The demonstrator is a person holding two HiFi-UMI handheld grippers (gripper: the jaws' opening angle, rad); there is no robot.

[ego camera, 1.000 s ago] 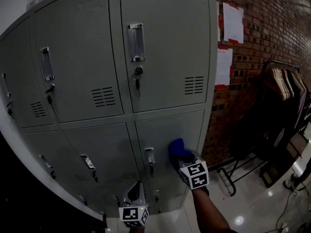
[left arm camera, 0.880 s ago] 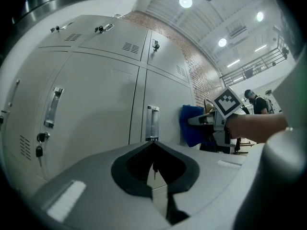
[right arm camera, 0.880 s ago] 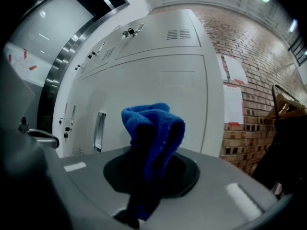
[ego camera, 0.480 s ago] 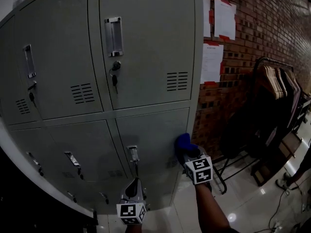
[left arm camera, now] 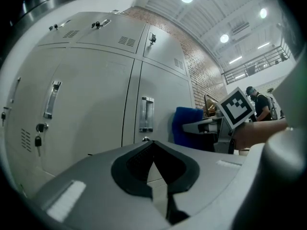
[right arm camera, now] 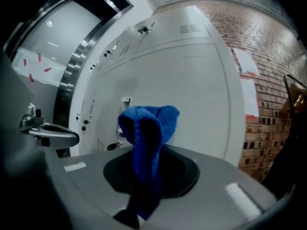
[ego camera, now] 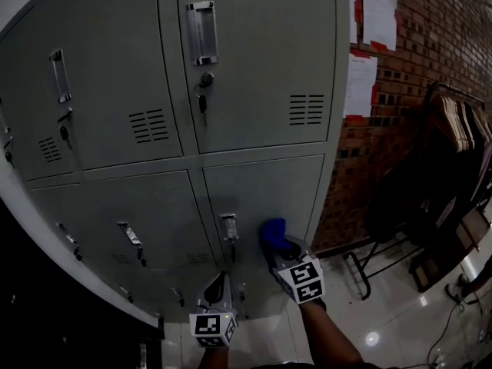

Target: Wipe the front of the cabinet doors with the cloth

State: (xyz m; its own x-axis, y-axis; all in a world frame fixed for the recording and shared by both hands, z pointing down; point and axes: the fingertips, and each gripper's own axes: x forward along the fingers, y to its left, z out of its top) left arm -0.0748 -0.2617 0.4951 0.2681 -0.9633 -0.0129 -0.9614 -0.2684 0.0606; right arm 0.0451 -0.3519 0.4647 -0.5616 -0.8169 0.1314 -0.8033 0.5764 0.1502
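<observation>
The right gripper [ego camera: 283, 254], in the lower middle of the head view, has its jaws closed on a bunched blue terry cloth [ego camera: 273, 231]. In the right gripper view the right gripper [right arm camera: 140, 202] pinches the cloth's [right arm camera: 146, 128] lower end, and the rest stands up out of the jaws in a folded tuft. The cloth sits at the face of the lower right grey metal cabinet door [ego camera: 269, 194], right of that door's small chrome recessed handle [ego camera: 228, 227]; whether it presses on the metal cannot be told.

The left gripper [ego camera: 217, 289] hangs lower and further left, near the bottom edge, pointing up at the same door. In the left gripper view its jaws are drawn together with only a thin seam between them and nothing held [left arm camera: 159, 183]; the cloth [left arm camera: 187, 126] shows right of centre.

Above, the upper right door [ego camera: 261, 60] carries a tall chrome handle [ego camera: 201, 31], a key in its lock [ego camera: 202, 98] and vent slots [ego camera: 306, 109]. At the right edge are a red brick wall [ego camera: 438, 29] with paper sheets [ego camera: 360, 83], a dark clothes rack [ego camera: 453, 137] and a glossy floor [ego camera: 384, 325].
</observation>
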